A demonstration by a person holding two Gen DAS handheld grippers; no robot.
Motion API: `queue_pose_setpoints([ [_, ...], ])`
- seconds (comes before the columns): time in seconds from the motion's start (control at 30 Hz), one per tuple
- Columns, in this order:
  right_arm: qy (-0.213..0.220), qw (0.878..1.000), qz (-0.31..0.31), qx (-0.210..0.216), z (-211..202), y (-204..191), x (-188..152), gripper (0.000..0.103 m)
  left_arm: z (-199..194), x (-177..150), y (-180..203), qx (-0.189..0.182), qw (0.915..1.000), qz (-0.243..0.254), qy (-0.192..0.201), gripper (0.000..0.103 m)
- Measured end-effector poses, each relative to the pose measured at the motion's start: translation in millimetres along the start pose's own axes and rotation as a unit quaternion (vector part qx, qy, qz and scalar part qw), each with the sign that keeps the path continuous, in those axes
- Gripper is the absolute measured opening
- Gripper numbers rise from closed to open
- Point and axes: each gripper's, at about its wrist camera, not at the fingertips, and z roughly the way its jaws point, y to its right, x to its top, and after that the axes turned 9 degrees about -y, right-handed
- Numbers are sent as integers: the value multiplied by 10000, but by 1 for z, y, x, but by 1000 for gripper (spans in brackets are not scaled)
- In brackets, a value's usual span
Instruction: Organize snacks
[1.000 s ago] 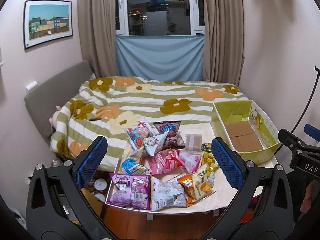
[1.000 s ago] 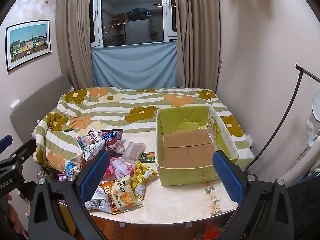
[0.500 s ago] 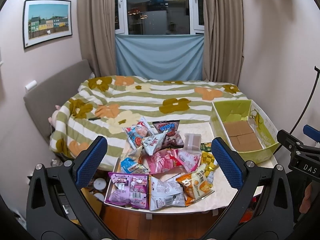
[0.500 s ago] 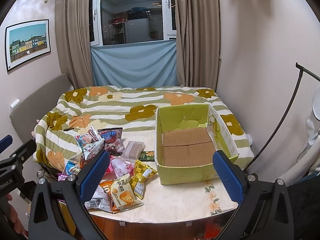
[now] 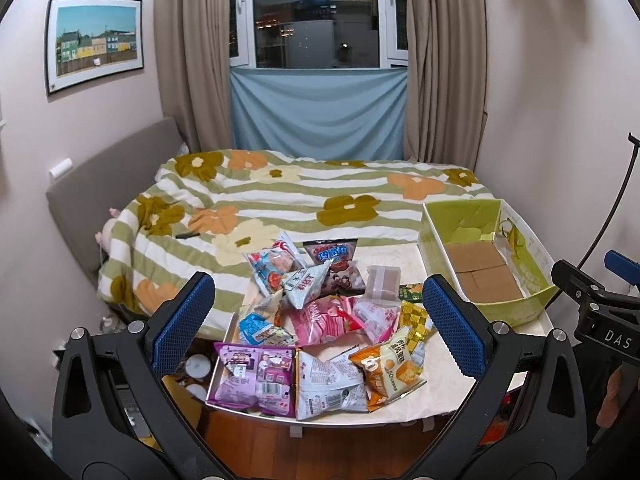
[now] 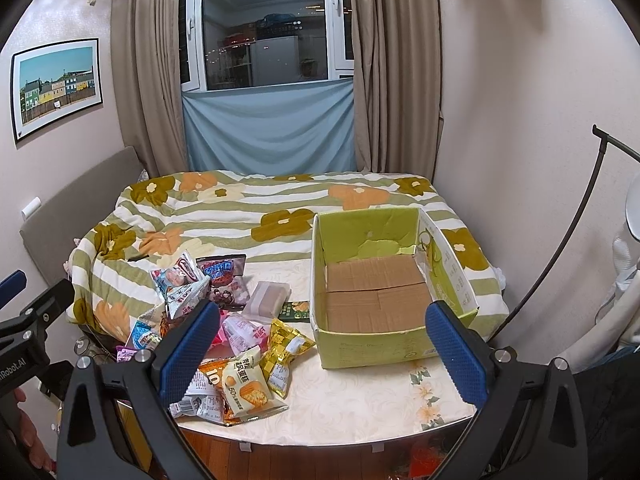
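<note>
A heap of snack packets (image 5: 320, 320) lies on the left half of a small cream table (image 5: 400, 256): a purple bag (image 5: 252, 380), a white bag (image 5: 330, 384), an orange cracker bag (image 5: 390, 372), pink bags and a dark bag. An empty green cardboard box (image 6: 376, 280) stands on the table's right half, also in the left wrist view as the box (image 5: 484, 260). My left gripper (image 5: 318, 312) is open, held back from the pile. My right gripper (image 6: 320, 344) is open before the box's near wall. Neither holds anything.
A bed with a green-striped flowered quilt (image 5: 300, 200) lies right behind the table. Pink walls close in on both sides, and a black stand pole (image 6: 560, 248) arcs at the right. Wooden floor (image 5: 256, 440) shows below the table's front edge. A person's hand (image 6: 24, 440) holds the other tool.
Both views have shifted only slightly; the table and snacks sit marginally higher in frame. Both grippers stay open and nothing on the table has moved.
</note>
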Motion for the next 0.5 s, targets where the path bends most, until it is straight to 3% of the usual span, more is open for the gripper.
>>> queue_pose_setpoints([
  [0.5,7,10000,11,12,2,-1,0,102,0,1,6,-28,10000,-2,-6,103],
])
